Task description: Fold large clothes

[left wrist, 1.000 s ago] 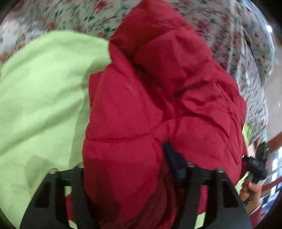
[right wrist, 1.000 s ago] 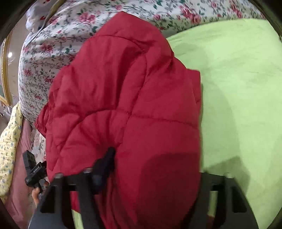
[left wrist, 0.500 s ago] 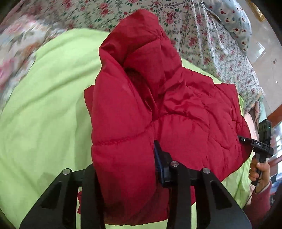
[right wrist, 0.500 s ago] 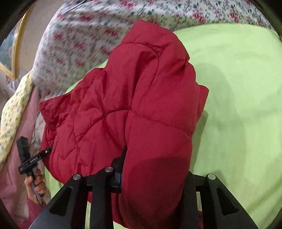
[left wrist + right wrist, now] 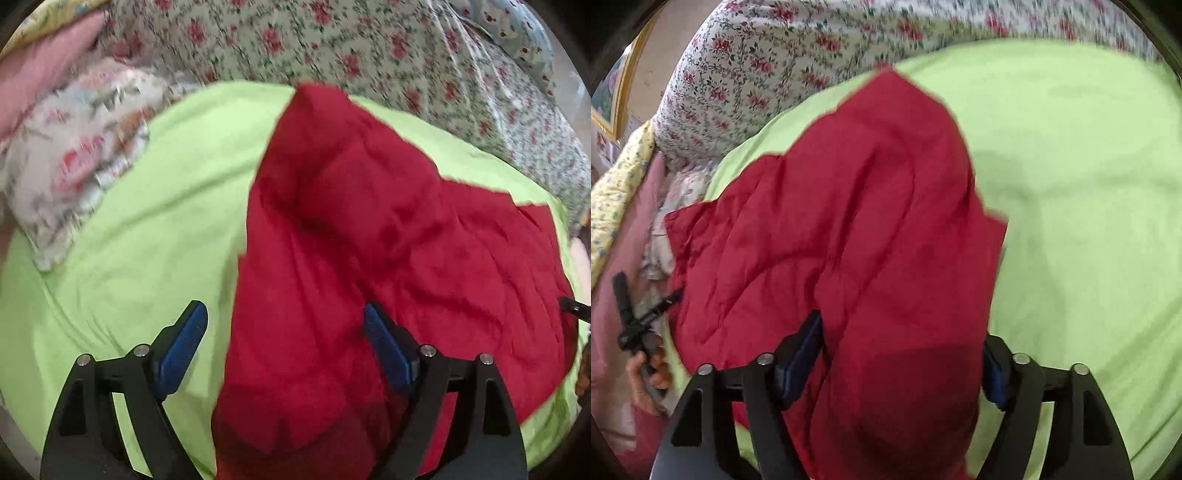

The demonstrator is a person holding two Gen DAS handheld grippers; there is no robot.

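A red quilted jacket (image 5: pixel 369 221) lies folded on a lime-green sheet (image 5: pixel 147 240). My left gripper (image 5: pixel 282 308) hovers over its near edge with the jaws opening. The left blue pad (image 5: pixel 184 343) stands clear over the sheet, and the right pad (image 5: pixel 384 347) is beside a fold. In the right wrist view the jacket (image 5: pixel 868 206) fills the gap of my right gripper (image 5: pixel 901 328), whose jaws are also opening. The puffy cloth bulges between them and partly covers both fingers.
A floral bedspread (image 5: pixel 332 44) runs behind the sheet, with a floral pillow (image 5: pixel 74 158) and pink bedding (image 5: pixel 40 66) at the far left. A hand (image 5: pixel 642 369) holding the other gripper's handle shows at the left edge. The green sheet (image 5: pixel 1071 184) spreads right of the jacket.
Both grippers, shut on the jacket's edge before, have spread their jaws wide and let it go. The jacket has dropped flatter onto the sheet, and both cameras have pulled back.
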